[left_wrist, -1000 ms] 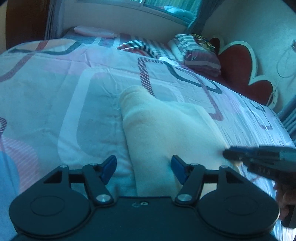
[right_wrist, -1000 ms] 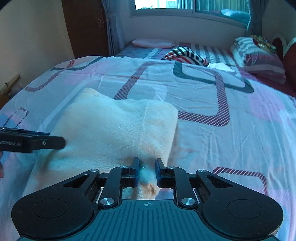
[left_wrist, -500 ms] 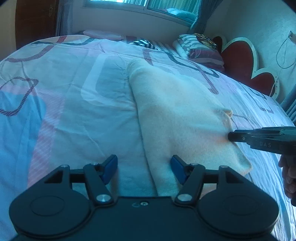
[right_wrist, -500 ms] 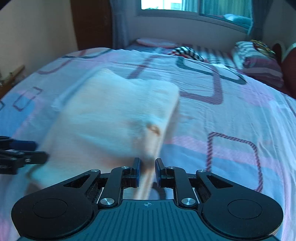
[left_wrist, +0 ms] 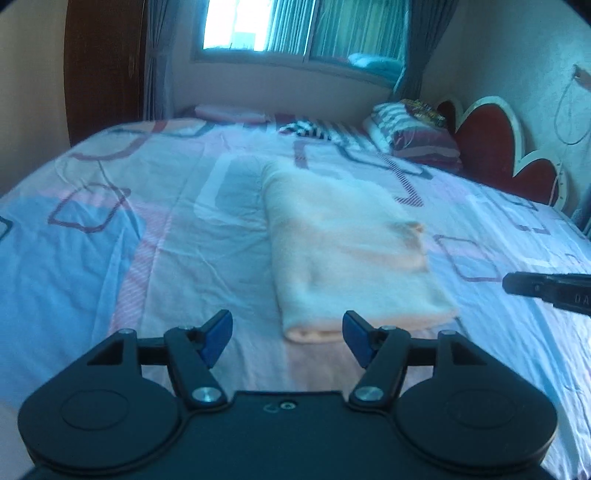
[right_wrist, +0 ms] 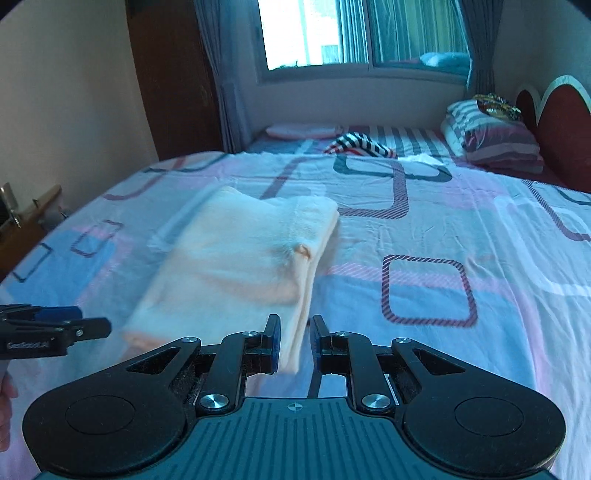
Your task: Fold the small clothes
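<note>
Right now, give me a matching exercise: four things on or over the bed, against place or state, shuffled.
Things:
1. cream garment
2. striped cloth
3. pillow stack
4. right gripper

Place or state:
a. far end of the bed, below the window
b. beside the red headboard
c. jaws narrowly apart, nothing held
d. folded flat on the patterned sheet, mid-bed

Pairs: 1-d, 2-a, 3-b, 4-c

One folded cream garment, two tools, one bed.
</note>
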The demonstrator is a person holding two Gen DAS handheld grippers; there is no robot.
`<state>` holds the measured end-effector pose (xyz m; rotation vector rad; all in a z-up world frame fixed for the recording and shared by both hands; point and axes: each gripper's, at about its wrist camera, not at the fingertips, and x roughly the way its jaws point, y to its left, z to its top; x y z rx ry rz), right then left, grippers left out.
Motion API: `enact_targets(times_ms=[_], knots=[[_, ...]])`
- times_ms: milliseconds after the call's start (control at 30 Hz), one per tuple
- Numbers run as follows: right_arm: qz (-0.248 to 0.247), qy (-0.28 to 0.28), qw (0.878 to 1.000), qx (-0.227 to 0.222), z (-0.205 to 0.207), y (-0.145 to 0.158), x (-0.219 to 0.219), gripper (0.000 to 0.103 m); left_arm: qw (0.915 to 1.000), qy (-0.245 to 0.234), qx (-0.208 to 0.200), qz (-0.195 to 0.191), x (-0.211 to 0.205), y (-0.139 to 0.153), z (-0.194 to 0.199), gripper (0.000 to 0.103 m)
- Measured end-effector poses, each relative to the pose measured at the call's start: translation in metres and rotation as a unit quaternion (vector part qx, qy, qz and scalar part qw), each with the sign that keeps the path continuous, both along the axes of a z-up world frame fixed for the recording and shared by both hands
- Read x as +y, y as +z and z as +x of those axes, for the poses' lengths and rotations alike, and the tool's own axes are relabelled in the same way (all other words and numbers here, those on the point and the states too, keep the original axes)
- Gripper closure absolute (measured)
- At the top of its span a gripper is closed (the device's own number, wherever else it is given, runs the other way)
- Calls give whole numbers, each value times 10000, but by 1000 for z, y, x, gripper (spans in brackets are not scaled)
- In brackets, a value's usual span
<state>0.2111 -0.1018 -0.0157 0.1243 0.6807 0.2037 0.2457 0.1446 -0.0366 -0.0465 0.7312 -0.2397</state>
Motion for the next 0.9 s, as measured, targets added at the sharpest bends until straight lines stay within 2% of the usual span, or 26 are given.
enact_targets(times_ms=[33, 100, 167, 200, 233, 267, 300, 333, 400, 567, 900], knots=[[-4, 8, 10000, -42, -14, 5, 1, 86, 10000, -27, -78, 23, -3, 7, -12, 54], [-2, 19, 9999, -121, -43, 14, 6, 86, 9997, -65, -226, 105, -10, 21, -39, 65], [64, 61, 9998, -155, -67, 21, 9, 86, 9993, -48, -348, 146, -17, 35, -65, 65], [72, 70, 9998, -155, -78, 24, 12, 86, 9991, -66, -415, 99, -19, 41, -77, 59], [14, 41, 9999, -157, -91, 27, 15, 86, 9988, -111, -471, 58, -22, 47, -91, 45], [-100, -70, 9998, -183, -102, 29, 18, 74, 9985, -97, -543, 72, -26, 53, -103, 29], [-194, -265, 9991, -277, -113, 31, 19, 21, 9977, 10, -669, 129, -29, 57, -115, 2], [-242, -416, 9976, -496, -125, 33, 19, 0, 9955, 135, -914, 199, -32, 61, -130, 1], [-322, -429, 9970, -558, -143, 35, 18, 0, 9938, 37, -1063, 307, -39, 67, -149, 1], [-313, -493, 9967, -570, -178, 41, 11, 0, 9936, 161, -1059, 352, -43, 75, -185, 1], [-368, -549, 9946, -804, -237, 58, 4, 0, 9936, 210, -1043, 387, -45, 82, -226, 1]])
